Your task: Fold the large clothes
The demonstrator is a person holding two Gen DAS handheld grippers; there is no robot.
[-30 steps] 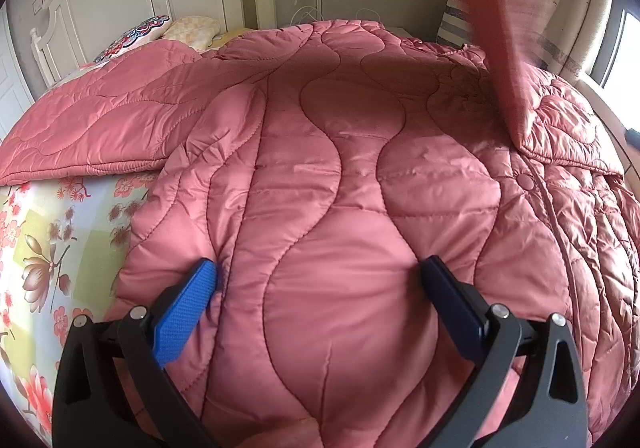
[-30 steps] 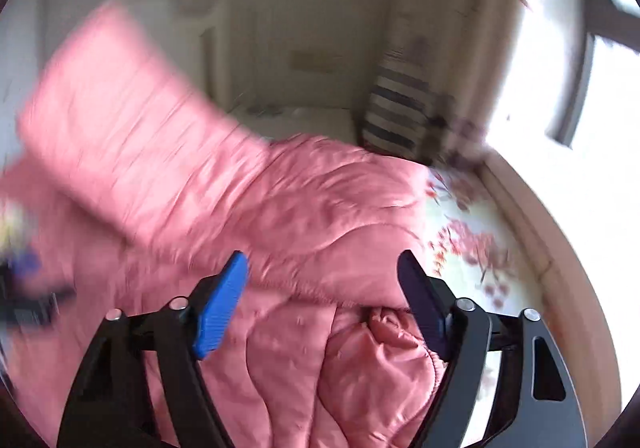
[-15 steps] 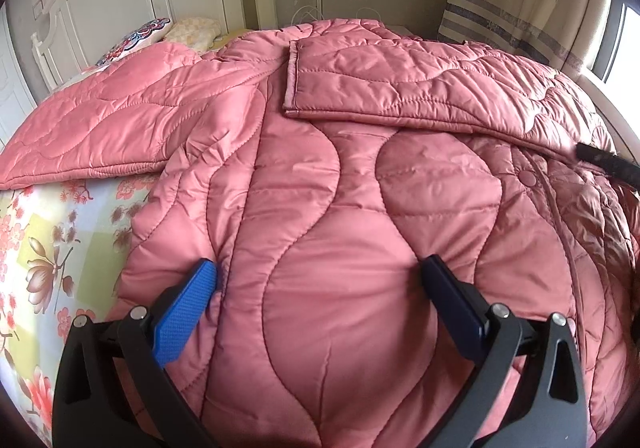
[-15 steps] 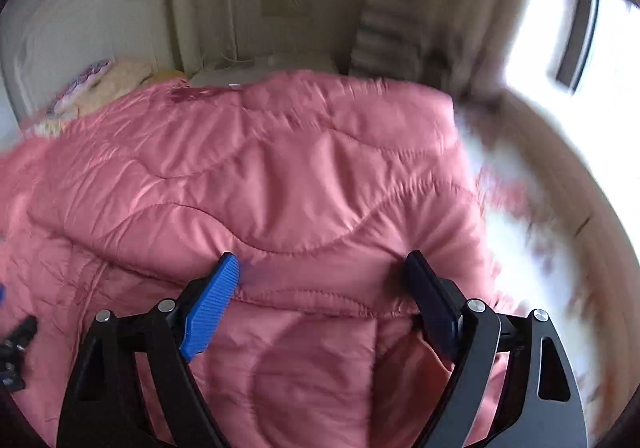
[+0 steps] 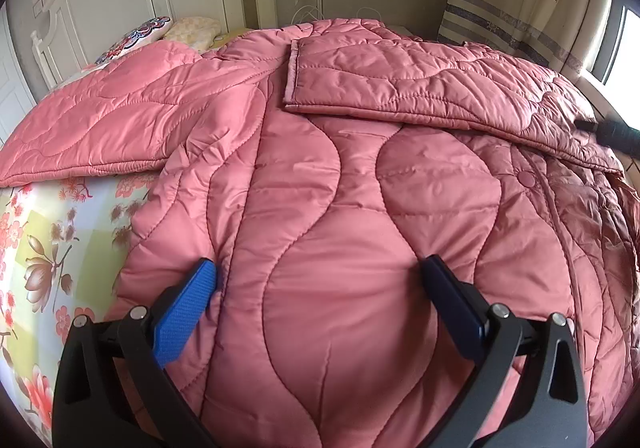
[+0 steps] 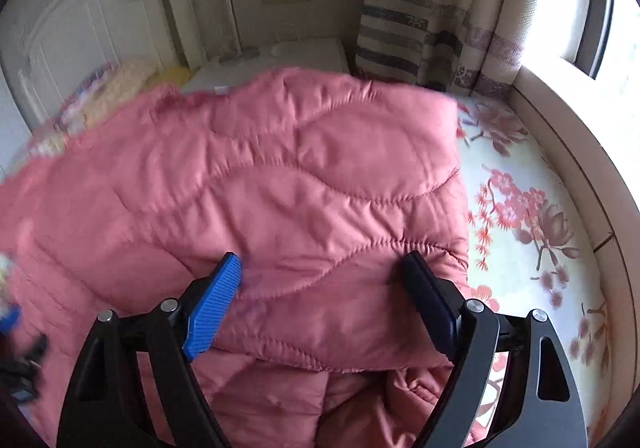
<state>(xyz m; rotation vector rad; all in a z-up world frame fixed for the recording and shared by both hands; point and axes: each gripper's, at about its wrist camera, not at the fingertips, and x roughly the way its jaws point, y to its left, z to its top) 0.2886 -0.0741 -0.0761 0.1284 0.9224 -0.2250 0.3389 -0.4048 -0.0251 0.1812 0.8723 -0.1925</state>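
Floral bedsheet (image 5: pixel 48 248) under pink quilted coat (image 5: pixel 340 228), sleeve (image 5: pixel 420 88) folded across.

Left gripper (image 5: pixel 318 276) and right gripper (image 6: pixel 320 272) both angled downward, jaws wide apart (nothing pinched).

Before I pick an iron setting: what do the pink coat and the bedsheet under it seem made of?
Pink coat: likely padded nylon or polyester, judging by its slight sheen and puffy wavy quilting. Bedsheet: matte floral-printed woven cloth, perhaps cotton; the fibre is uncertain.
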